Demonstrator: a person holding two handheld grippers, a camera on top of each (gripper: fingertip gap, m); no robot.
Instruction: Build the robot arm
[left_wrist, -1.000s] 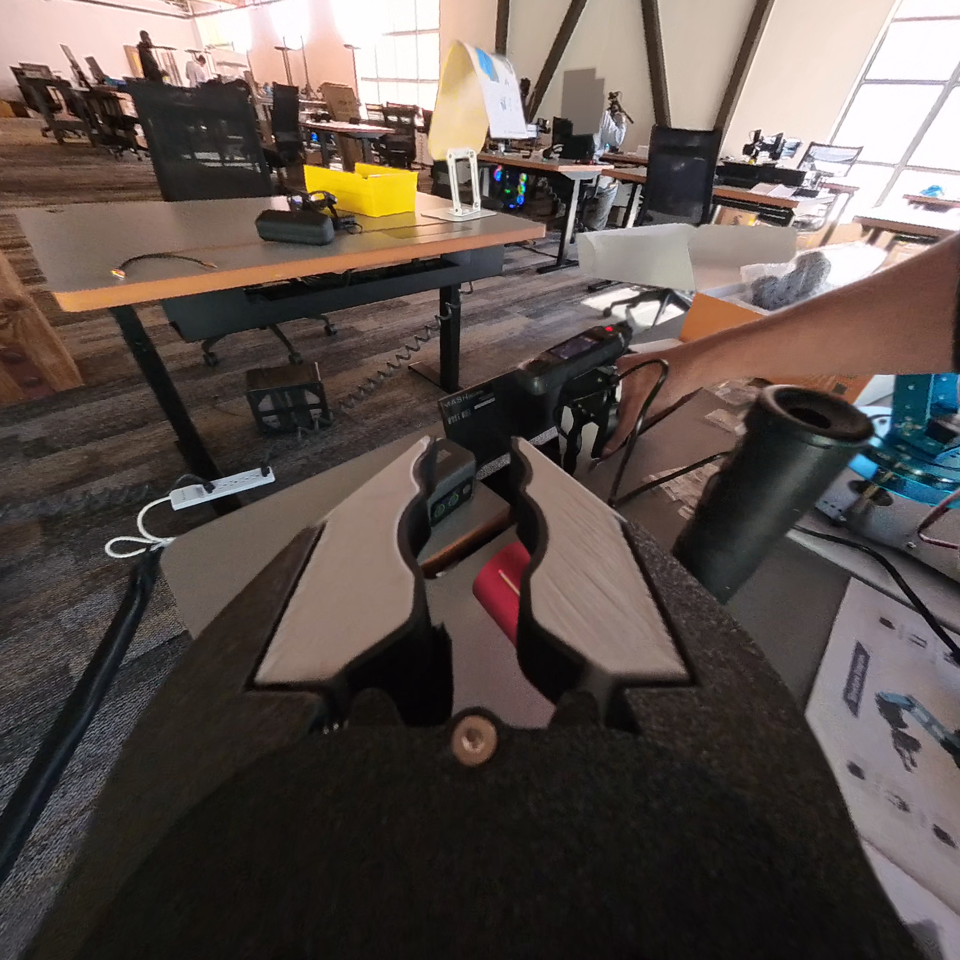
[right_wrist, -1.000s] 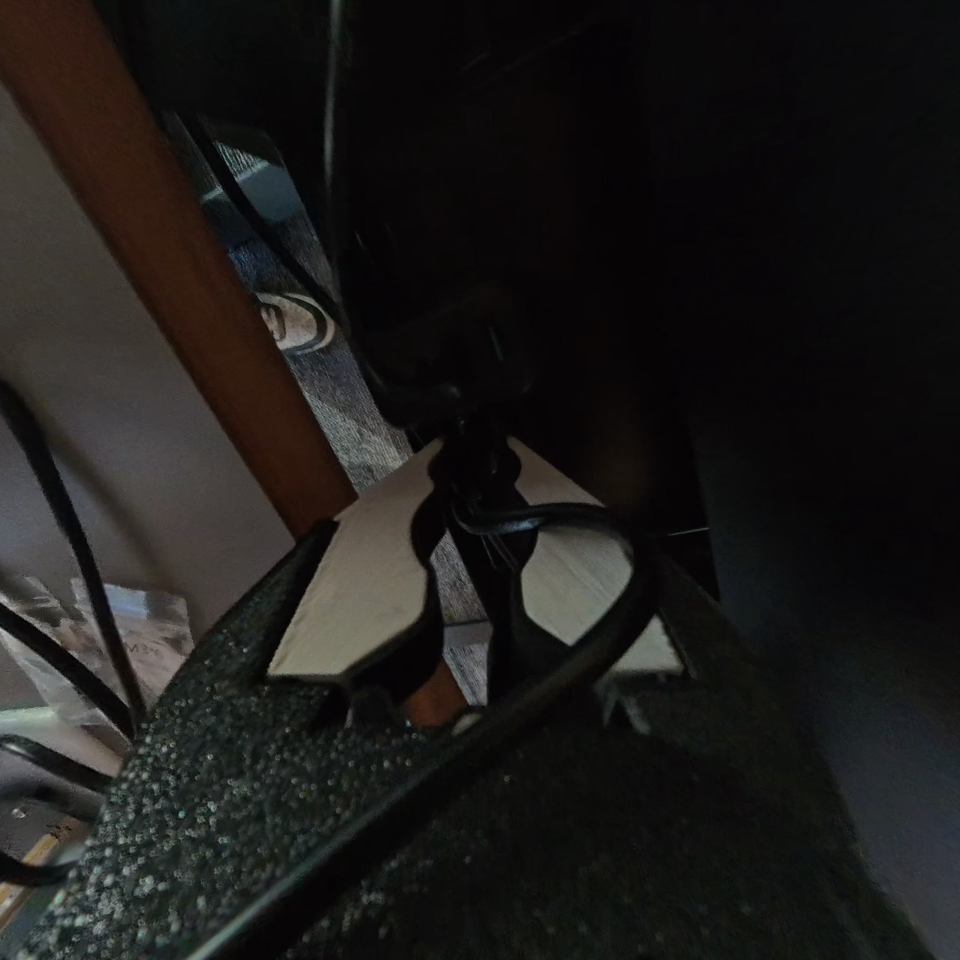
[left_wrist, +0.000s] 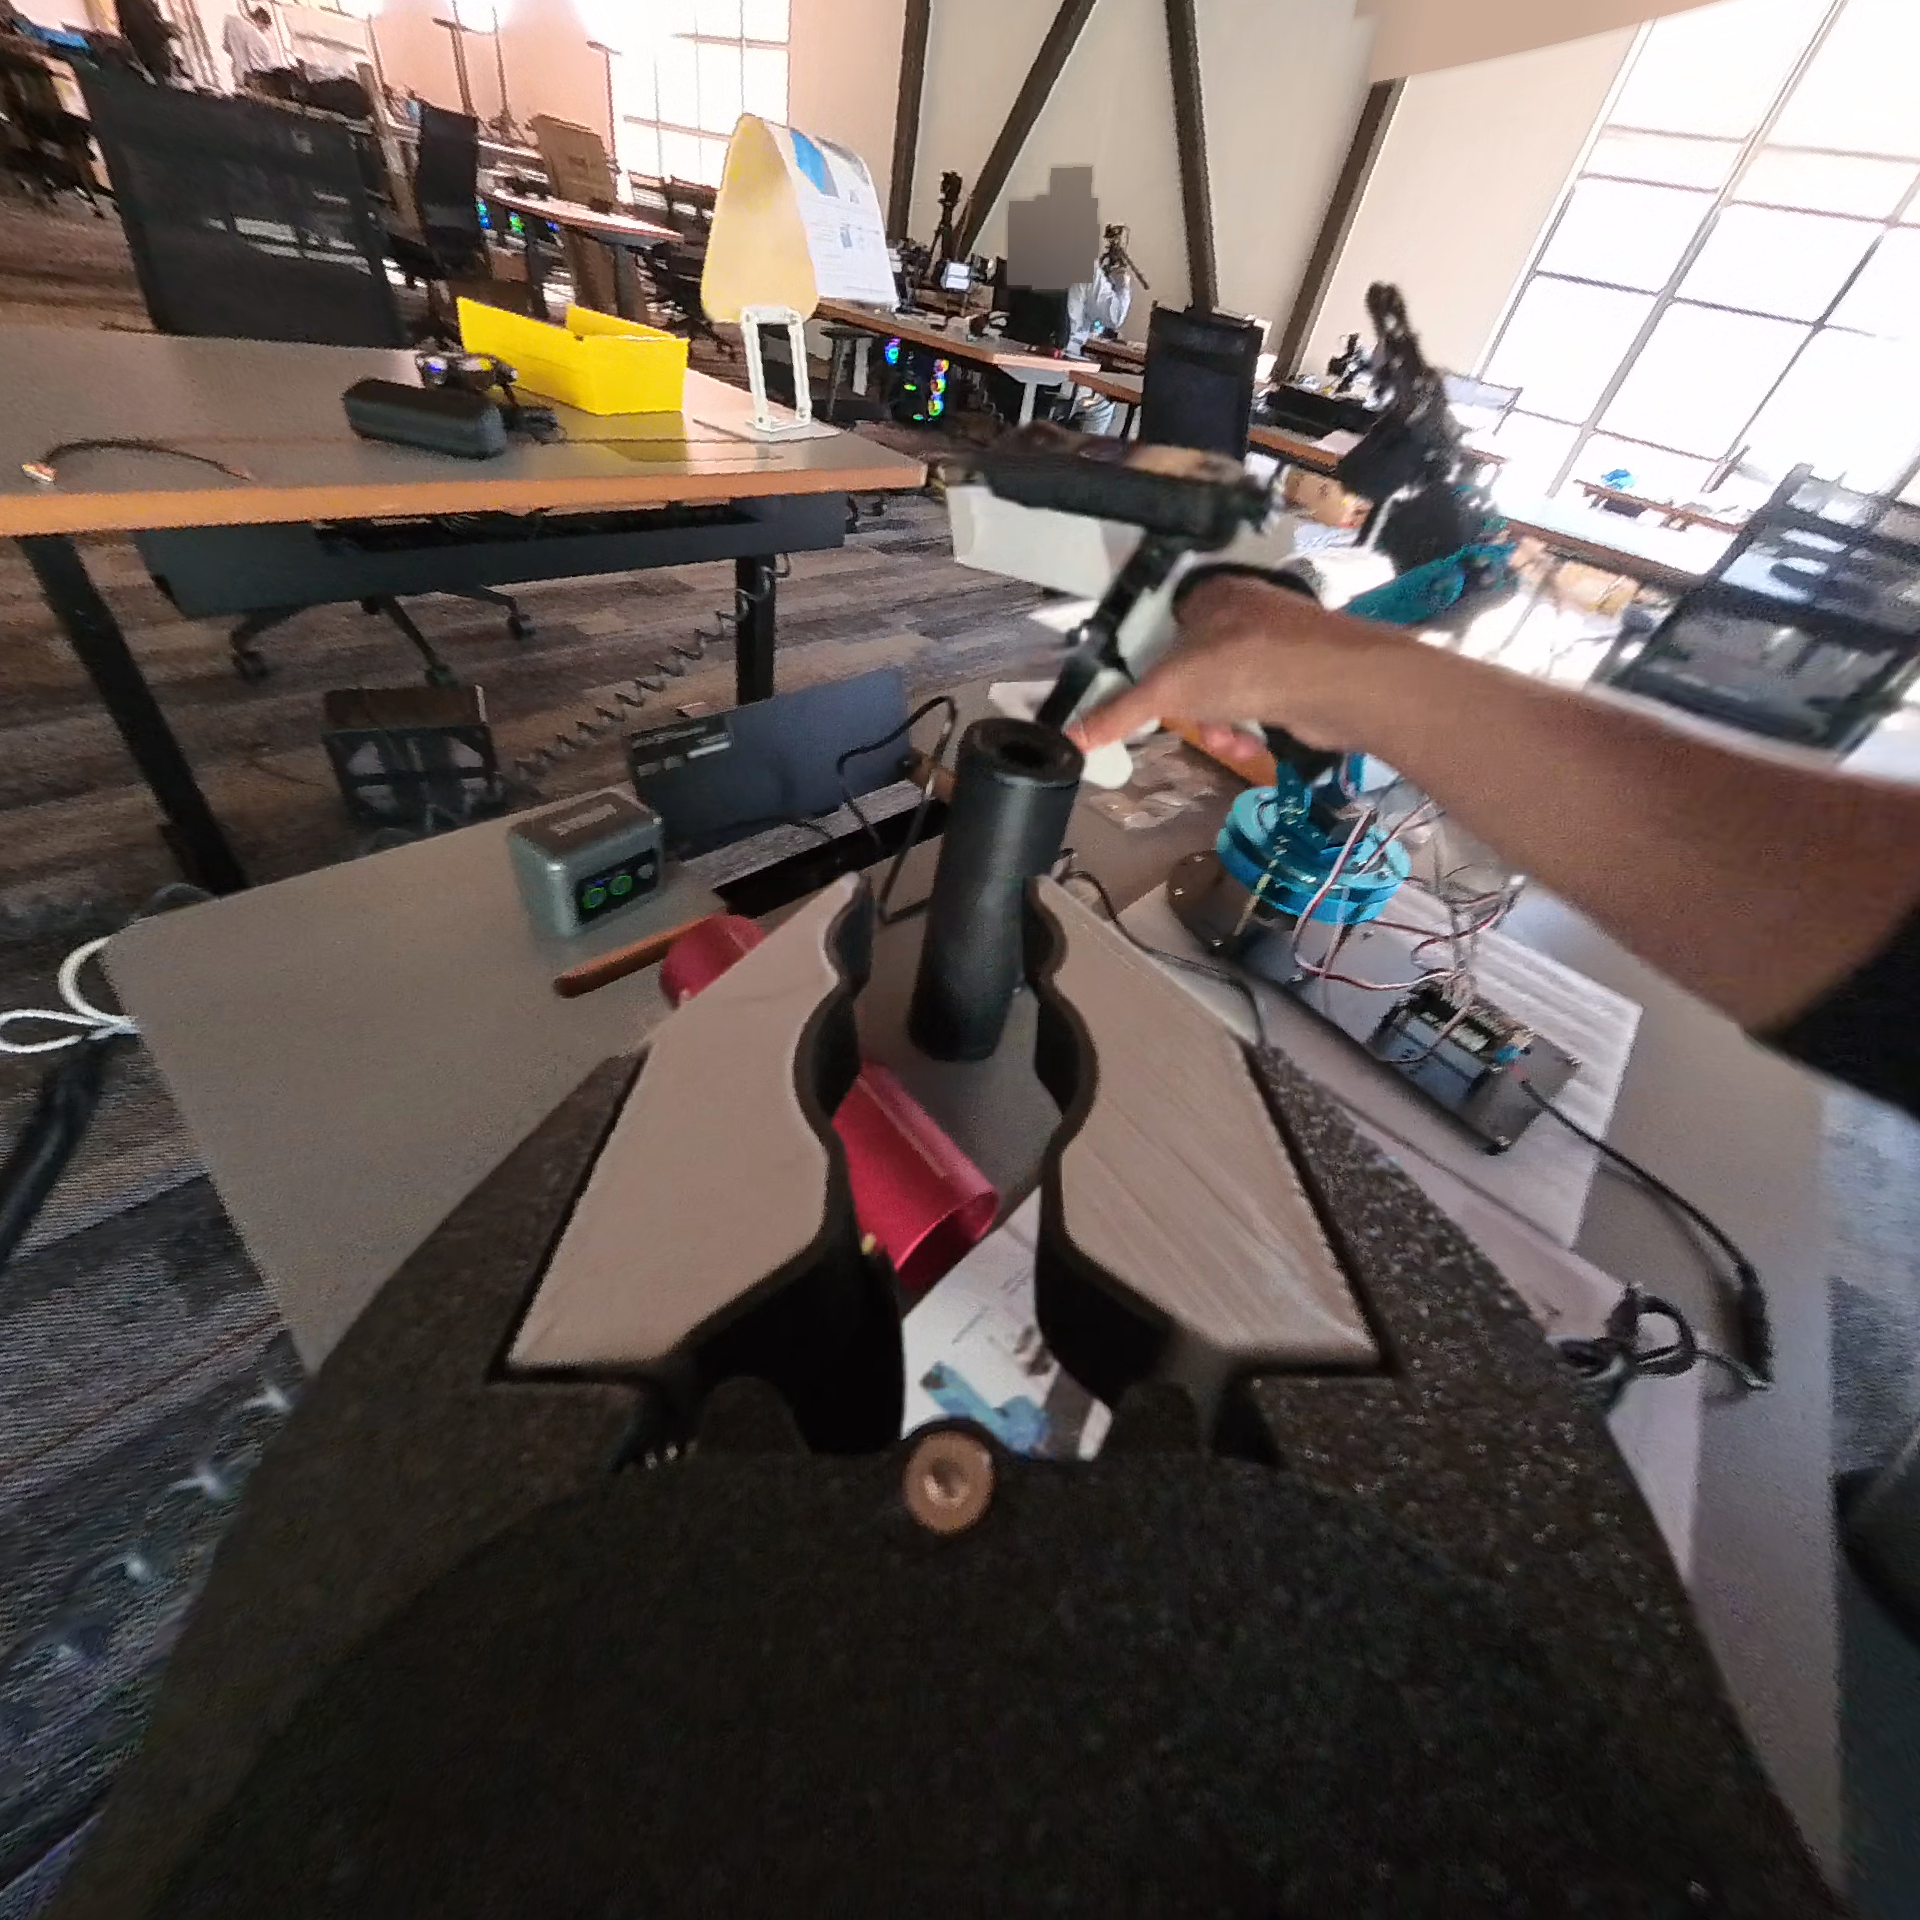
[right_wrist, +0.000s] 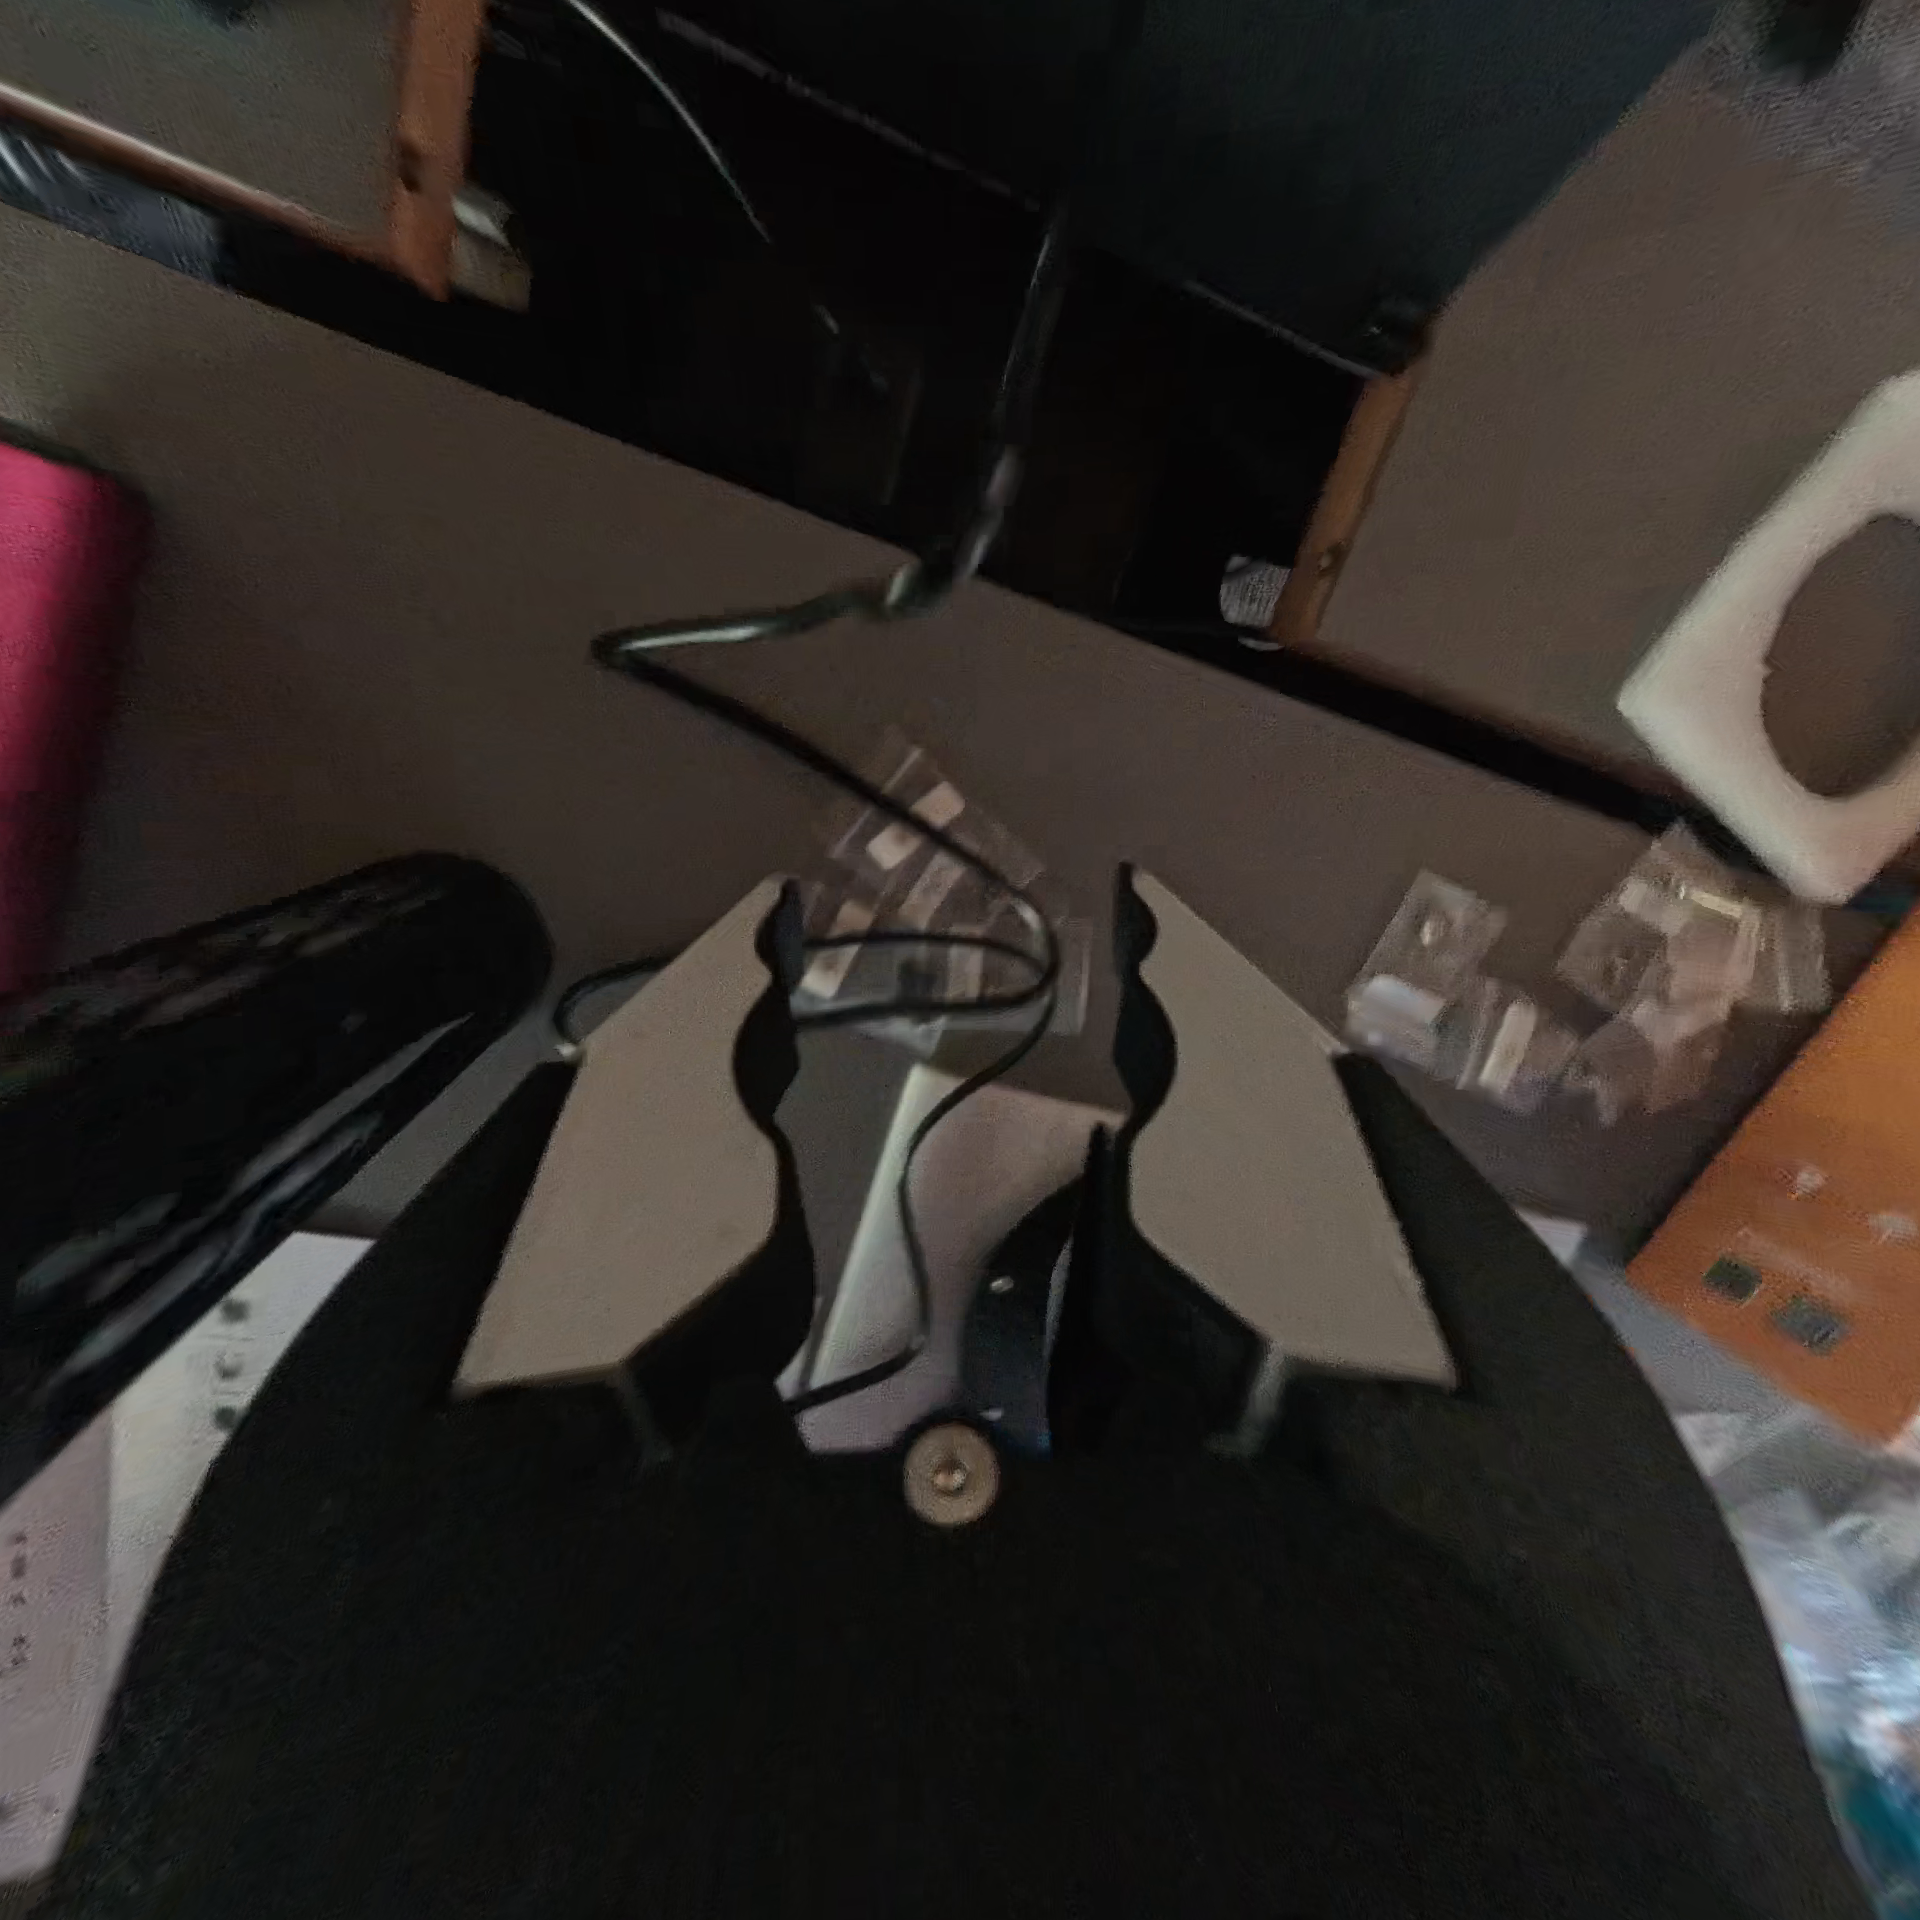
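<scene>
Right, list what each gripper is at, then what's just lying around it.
At the grippers:
- left gripper: open, black tube upright in line with its gap
- right gripper: open, above a black cable

Lying around:
- red cylinder
- grey box
- blue robot base
- clear bags
- white foam

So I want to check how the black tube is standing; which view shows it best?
The left wrist view: the black tube stands upright on the grey table, open mouth up, just beyond the left hand-held gripper. The right wrist view catches it only as a blurred dark shape at its left edge.
</scene>
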